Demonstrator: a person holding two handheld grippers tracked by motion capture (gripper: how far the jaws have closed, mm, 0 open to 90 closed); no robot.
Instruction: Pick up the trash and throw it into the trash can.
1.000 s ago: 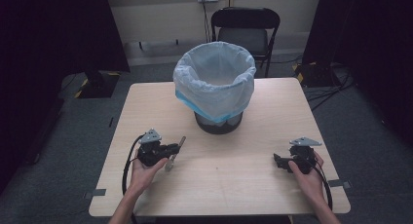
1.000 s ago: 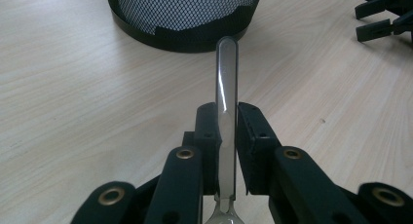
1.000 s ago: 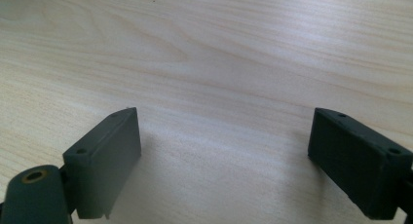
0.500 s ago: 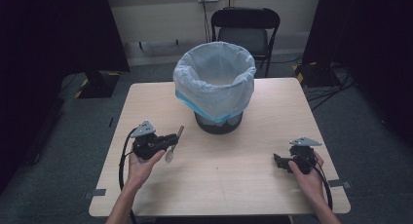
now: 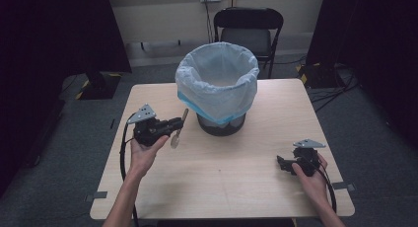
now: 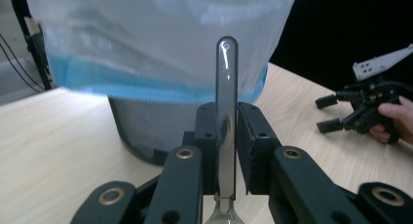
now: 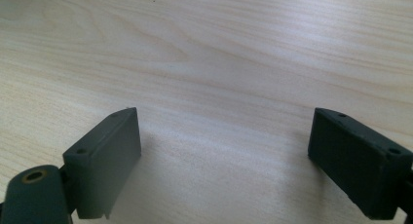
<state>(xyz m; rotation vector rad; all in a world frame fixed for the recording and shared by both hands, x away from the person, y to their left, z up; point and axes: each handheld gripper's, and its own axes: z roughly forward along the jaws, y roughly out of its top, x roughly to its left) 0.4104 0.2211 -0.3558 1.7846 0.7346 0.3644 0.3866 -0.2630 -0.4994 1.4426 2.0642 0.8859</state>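
Spoon (image 6: 227, 112) clamped in left jaws, just beside bin (image 5: 217, 89) rim.

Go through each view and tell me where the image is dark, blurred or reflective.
High view: the room's sides fall into near black, while the pale wooden table is evenly lit. Left gripper view: the translucent plastic spoon shows faint reflections, and the blue-edged bin liner is soft. Right gripper view: sharp woodgrain, soft shadows.

1. One clear plastic spoon (image 5: 178, 131), left of centre in the high view.
2. One mesh bin (image 5: 220, 124) with one pale blue bag (image 5: 217, 84), at centre.
3. One wooden table (image 5: 222, 182), across the lower half.
4. One folding chair (image 5: 249, 32), at top centre.
5. Two grippers: left gripper (image 5: 170, 126), right gripper (image 5: 282, 163).
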